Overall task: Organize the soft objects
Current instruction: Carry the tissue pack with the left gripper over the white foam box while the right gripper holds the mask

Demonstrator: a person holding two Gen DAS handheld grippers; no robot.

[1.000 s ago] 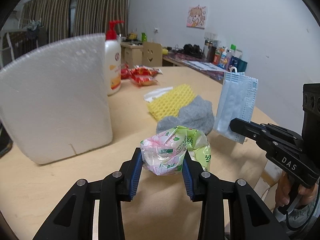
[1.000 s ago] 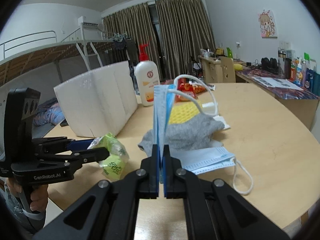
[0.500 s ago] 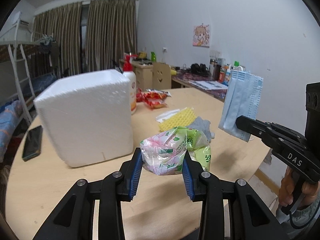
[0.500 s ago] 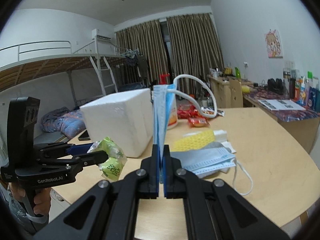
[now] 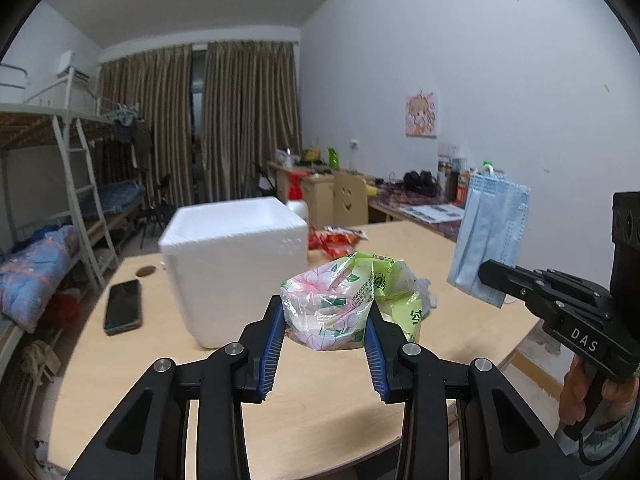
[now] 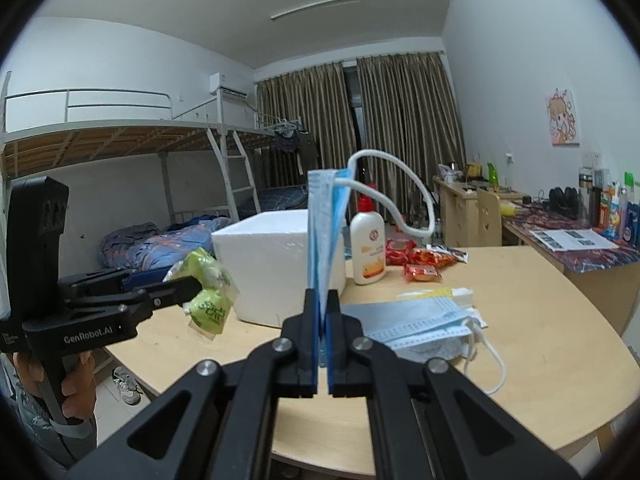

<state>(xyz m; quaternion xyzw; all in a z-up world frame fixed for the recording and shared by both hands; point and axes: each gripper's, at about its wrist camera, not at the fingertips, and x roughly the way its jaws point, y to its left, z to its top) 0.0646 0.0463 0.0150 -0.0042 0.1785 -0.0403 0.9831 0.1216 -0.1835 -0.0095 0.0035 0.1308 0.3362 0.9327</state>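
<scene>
While the left tool (image 5: 325, 322) pinches a tissue pack (image 5: 344, 308), the right tool (image 6: 322, 312) clamps a face mask (image 6: 323, 232).

place: dorm-style bedroom | bunk bed (image 6: 120, 136) with metal ladder (image 6: 240, 176) and blue bedding (image 6: 160, 240) | long brown curtains (image 6: 360, 120) | wall air conditioner (image 6: 228, 86) | cartoon poster (image 6: 562, 118) | cluttered side desk (image 6: 580, 240) | round wooden worktop (image 6: 540, 320) carrying snacks (image 6: 420, 260), lotion bottle (image 6: 368, 248)
</scene>
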